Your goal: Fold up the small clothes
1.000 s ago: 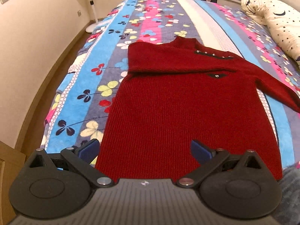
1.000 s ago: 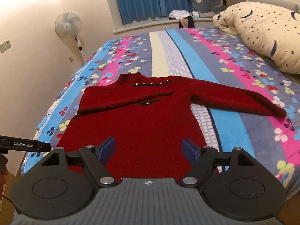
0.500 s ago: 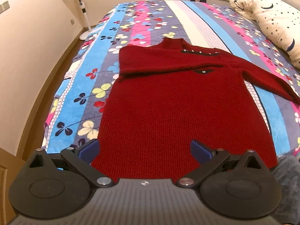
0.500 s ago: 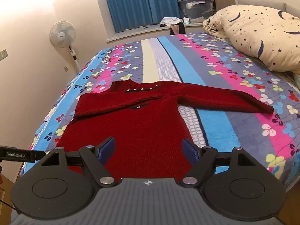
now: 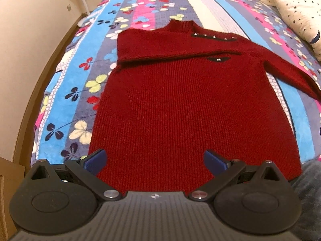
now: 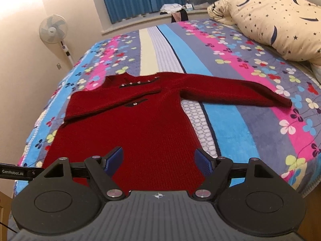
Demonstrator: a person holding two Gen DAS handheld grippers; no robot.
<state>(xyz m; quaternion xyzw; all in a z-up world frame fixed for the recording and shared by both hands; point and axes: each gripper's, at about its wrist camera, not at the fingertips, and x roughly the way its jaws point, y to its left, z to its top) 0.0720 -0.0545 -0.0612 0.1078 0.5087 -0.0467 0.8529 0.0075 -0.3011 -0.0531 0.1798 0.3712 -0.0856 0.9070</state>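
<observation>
While the fan point(image 6: 53, 29) stands at far left by the wall, the left gripper point(image 5: 154, 160) hovers w/ fingers spread wide over the hem of the red sweater point(image 5: 192, 108). Sweater lies flat on the striped floral blanket point(image 6: 236, 120), one sleeve folded across its chest, other stretched out rightward. Right gripper point(image 6: 158, 160) also spread, holding nothing. Star-print pillow point(image 6: 276, 18) at far right.
</observation>
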